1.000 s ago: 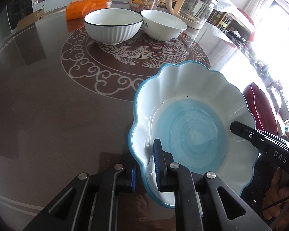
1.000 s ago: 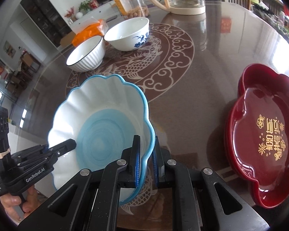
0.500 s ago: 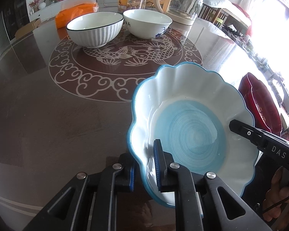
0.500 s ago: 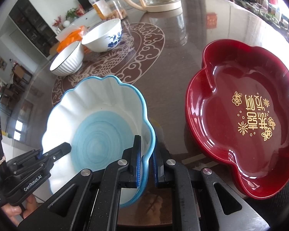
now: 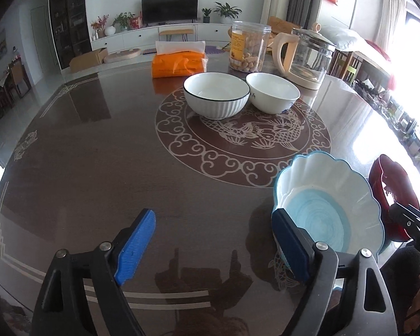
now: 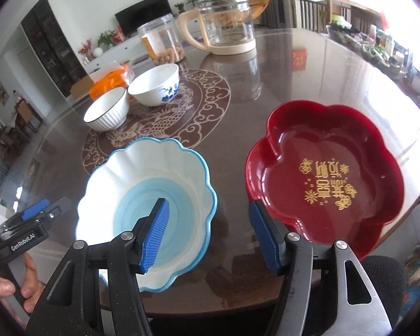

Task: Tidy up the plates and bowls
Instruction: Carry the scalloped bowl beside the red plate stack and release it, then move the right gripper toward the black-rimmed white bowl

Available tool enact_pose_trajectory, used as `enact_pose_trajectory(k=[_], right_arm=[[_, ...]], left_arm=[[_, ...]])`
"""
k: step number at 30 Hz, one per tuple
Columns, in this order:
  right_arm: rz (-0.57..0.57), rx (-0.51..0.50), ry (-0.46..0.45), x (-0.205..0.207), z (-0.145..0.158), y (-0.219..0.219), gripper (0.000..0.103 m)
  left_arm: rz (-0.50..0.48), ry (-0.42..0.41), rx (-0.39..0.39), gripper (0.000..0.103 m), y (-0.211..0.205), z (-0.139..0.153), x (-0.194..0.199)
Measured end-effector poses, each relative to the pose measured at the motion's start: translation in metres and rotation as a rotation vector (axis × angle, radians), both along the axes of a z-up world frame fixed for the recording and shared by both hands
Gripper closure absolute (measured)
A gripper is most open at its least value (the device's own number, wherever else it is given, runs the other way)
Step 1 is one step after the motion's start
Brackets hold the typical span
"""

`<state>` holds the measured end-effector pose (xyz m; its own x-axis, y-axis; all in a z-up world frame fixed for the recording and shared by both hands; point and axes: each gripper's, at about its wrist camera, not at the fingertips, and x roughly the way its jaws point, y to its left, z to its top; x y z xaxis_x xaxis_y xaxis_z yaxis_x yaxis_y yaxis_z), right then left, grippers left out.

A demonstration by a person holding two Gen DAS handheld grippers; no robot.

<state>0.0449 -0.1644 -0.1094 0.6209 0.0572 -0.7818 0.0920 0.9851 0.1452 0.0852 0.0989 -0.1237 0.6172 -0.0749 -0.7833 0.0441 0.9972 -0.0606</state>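
Observation:
A scalloped white bowl with a blue rim and blue centre [image 5: 327,207] [image 6: 120,184] rests on the brown table near its front edge. My left gripper [image 5: 214,240] hangs just left of it, jaws opening, with only bare table between the pads. Its right pad [image 5: 289,240] overlaps the bowl's left rim in view. My right gripper [image 6: 211,235] is above the bowl's right rim, jaws opening, and neither pad presses on it. A red flower-shaped plate [image 6: 324,176] [image 5: 392,196] lies right of the bowl. A ribbed white bowl [image 5: 217,95] and a blue-flowered white bowl [image 5: 274,92] stand at the centre.
At the back stand a glass kettle [image 6: 224,28], a clear jar of snacks [image 5: 247,47] and an orange tissue pack [image 5: 179,64]. The left gripper [image 6: 33,218] and a person's hand [image 6: 28,285] show at the left. The table's front edge [image 6: 238,308] lies just below the bowl.
Both grippers were shut on the blue bowl's rim, one on each side. Now both have let go, opened wide and lifted back; the bowl sits on the table beside the red plate.

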Motion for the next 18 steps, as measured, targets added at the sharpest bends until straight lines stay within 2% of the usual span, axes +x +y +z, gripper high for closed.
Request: enact_pose_trajectory(k=[1,4,8,10,14,18], right_arm=[[-0.013,-0.041,-0.008,-0.005,0.006,0.006,0.034],[-0.029,-0.146,-0.023,-0.022,0.017,0.033,0.033],[0.06,-0.285,-0.081,-0.041,0.022,0.074,0.033],[0.103,-0.334,-0.109,-0.049,0.023,0.088,0.029],[0.128,-0.366,-0.14,-0.054,0.028,0.1,0.028],[0.07,-0.404,-0.181,-0.063,0.035,0.099,0.028]], left_arm=[[0.007,-0.016,0.011,0.016,0.002,0.003,-0.005],[0.004,-0.048,0.05,0.014,0.001,0.01,-0.021],[-0.036,-0.098,0.129,0.014,-0.011,0.02,-0.036],[-0.05,-0.135,0.158,0.014,-0.016,0.027,-0.042],[-0.051,-0.161,0.137,0.014,-0.015,0.039,-0.05],[-0.027,-0.161,0.106,0.014,-0.005,0.043,-0.054]])
